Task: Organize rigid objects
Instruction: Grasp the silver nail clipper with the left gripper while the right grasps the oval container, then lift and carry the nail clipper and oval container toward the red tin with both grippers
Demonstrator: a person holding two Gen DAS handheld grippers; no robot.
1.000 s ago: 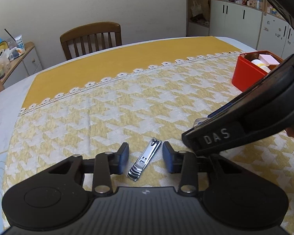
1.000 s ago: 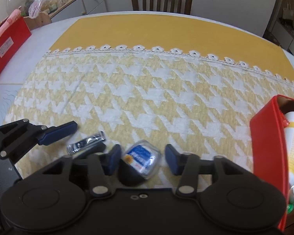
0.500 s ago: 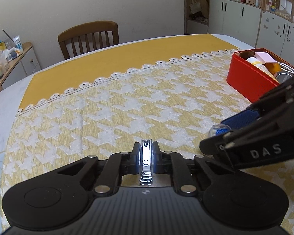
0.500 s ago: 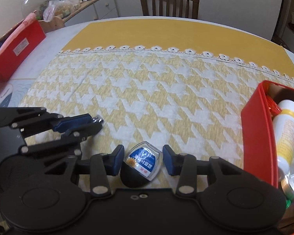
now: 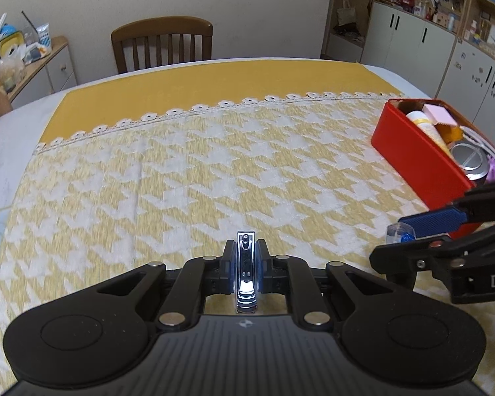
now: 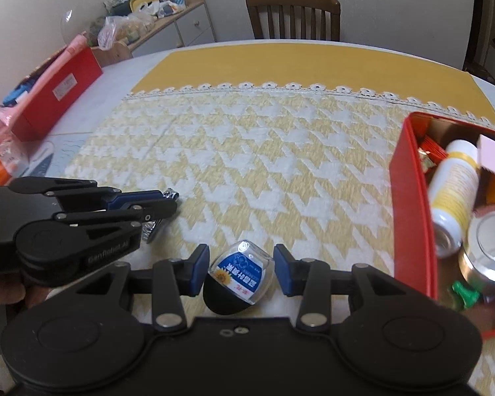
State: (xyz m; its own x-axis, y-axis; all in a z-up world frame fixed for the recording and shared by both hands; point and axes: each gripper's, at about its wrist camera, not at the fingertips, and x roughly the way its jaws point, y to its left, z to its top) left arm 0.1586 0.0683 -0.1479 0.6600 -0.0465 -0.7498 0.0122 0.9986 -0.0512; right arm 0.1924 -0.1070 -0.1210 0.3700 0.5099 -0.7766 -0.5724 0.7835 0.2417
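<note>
The nail clipper [image 5: 246, 269] is pinched in the left tongs [image 5: 246, 264] and the small bottle [image 6: 239, 277] in the right tongs [image 6: 241, 269] above the tabletop [image 5: 214, 165]; transfer into the partly filled red box [image 5: 412, 151] is judged outstanding.

Home dining room: table [image 5: 23, 125] under yellow houndstooth tablecloth [image 5: 188, 171], wooden chair [image 5: 161, 41] at its far edge, cluttered sideboard [image 6: 168, 16], white cabinets [image 5: 412, 36] with knick-knacks.

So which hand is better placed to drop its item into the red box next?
Probably the right. Its tongs carry the small jar close beside the red box. The left tongs grip the nail clipper farther from it.
</note>
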